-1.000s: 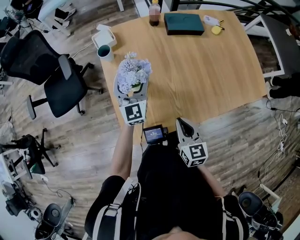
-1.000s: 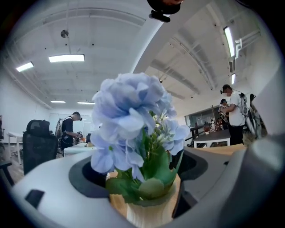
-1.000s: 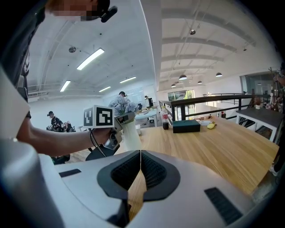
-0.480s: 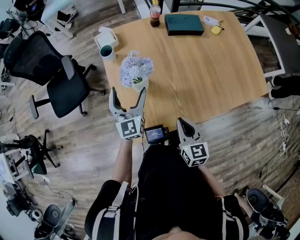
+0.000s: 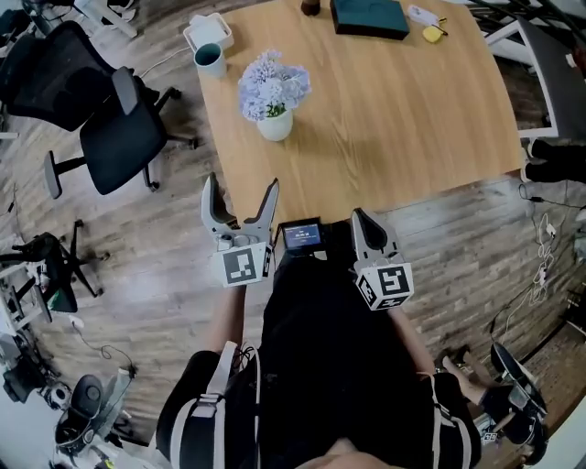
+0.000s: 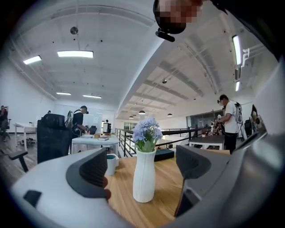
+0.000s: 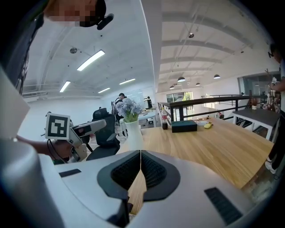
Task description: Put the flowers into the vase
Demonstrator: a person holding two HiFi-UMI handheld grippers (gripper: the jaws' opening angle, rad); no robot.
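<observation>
A white ribbed vase (image 5: 275,125) stands upright on the wooden table (image 5: 394,119) with a bunch of pale blue flowers (image 5: 272,84) in it. My left gripper (image 5: 241,196) hovers at the table's near edge, well short of the vase, open with nothing between its jaws. In the left gripper view the vase (image 6: 144,176) and flowers (image 6: 146,132) stand framed between the wide-apart fingers (image 6: 91,171). My right gripper (image 5: 360,220) stays near my body, shut and empty; its pads (image 7: 129,171) meet. The right gripper view shows the vase (image 7: 133,136) to the far left.
A teal mug (image 5: 210,59) and a white box (image 5: 207,29) sit at the table's far left corner. A dark green box (image 5: 369,16) and a yellow object (image 5: 430,34) lie at the far edge. A black office chair (image 5: 110,137) stands left of the table.
My left gripper has opened off the vase and drawn back toward me to the table's near edge. The vase with flowers stays standing. The right gripper has barely shifted.
</observation>
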